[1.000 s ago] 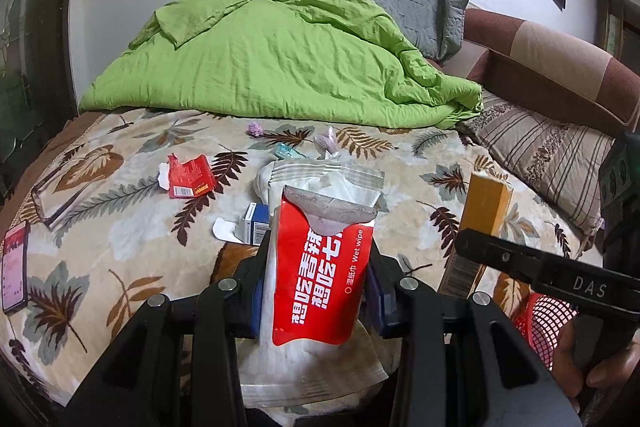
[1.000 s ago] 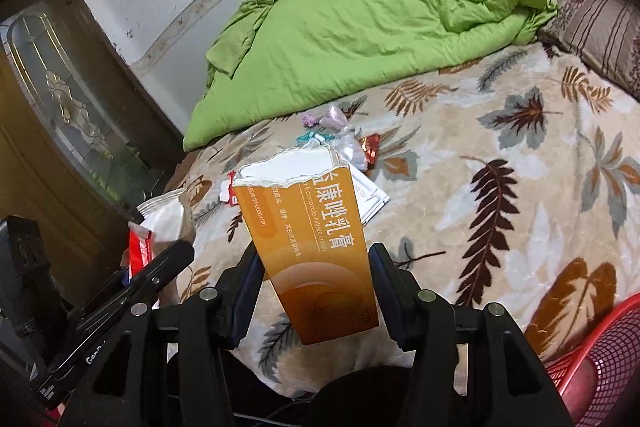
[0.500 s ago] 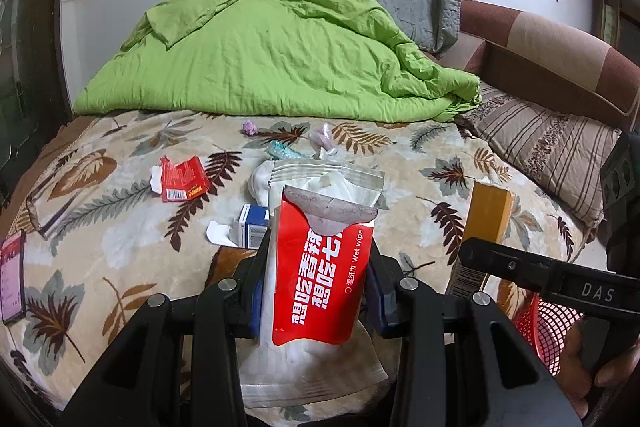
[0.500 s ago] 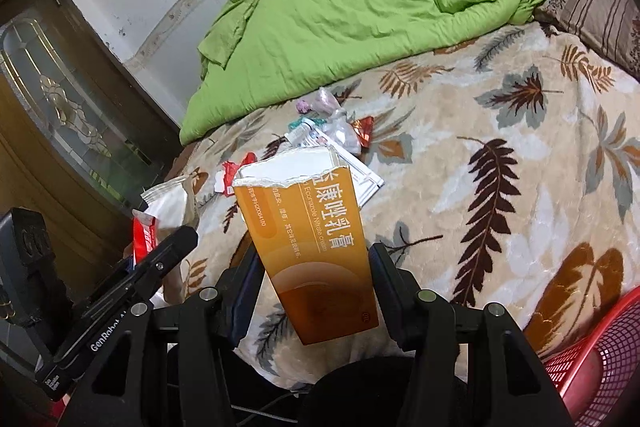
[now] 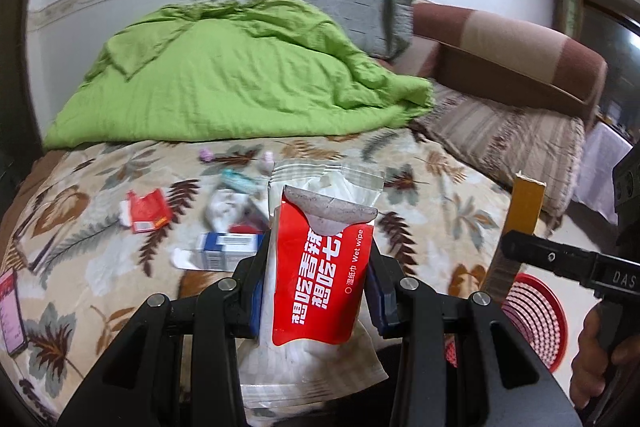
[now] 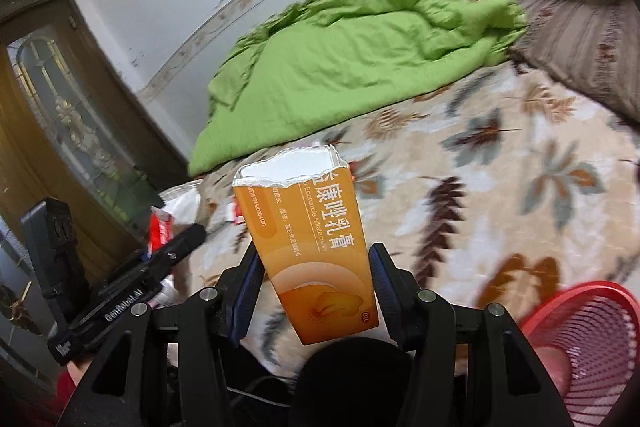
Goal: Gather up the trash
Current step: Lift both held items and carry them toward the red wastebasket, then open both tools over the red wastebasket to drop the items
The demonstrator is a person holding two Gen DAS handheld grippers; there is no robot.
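A bedroom: a bed with a leaf-print cover [image 5: 460,211] fills both frames, a rumpled green quilt [image 5: 240,83] at upper centre. The left gripper [image 5: 316,271] is clamped on one red-and-white wet-wipe packet [image 5: 324,279]; the right gripper [image 6: 312,279] is clamped on one torn orange cardboard box [image 6: 312,247]. One red mesh basket [image 6: 592,343] waits at lower right. Neither piece is binned yet, I judge; one red wrapper [image 5: 148,211], one blue-and-white box [image 5: 228,247] and several small scraps remain on the bed.
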